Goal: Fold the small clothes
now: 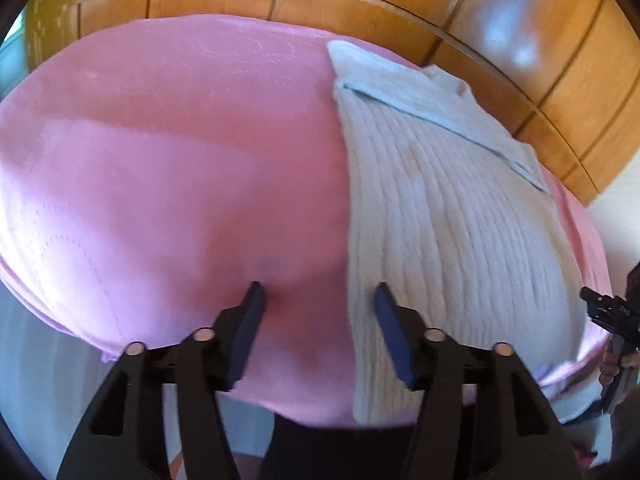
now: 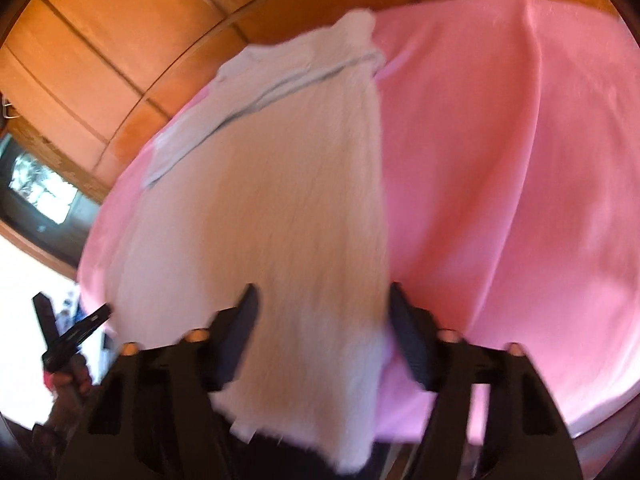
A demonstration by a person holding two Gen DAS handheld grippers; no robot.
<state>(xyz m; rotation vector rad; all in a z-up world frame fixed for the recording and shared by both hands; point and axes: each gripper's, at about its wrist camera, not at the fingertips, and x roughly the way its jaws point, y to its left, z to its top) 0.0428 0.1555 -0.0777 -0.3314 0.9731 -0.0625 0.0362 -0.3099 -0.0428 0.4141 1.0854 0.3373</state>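
Observation:
A pale ribbed knit garment (image 1: pixel 448 216) lies lengthwise on a pink cloth (image 1: pixel 180 160), with a light blue-grey folded part (image 1: pixel 420 88) at its far end. My left gripper (image 1: pixel 318 292) is open and empty above the garment's left edge near the front. In the right wrist view the garment (image 2: pixel 280 208) lies under my right gripper (image 2: pixel 322 294), which is open and empty over its near end. The garment's near end hangs over the front edge of the pink cloth (image 2: pixel 500 160). The right gripper also shows at the right edge of the left wrist view (image 1: pixel 608 316). The left gripper shows at the lower left of the right wrist view (image 2: pixel 68 332).
The pink cloth covers a raised surface. A wooden panelled floor (image 1: pixel 540 40) lies behind it, also in the right wrist view (image 2: pixel 100 60). A dark window or door (image 2: pixel 36 192) is at the left.

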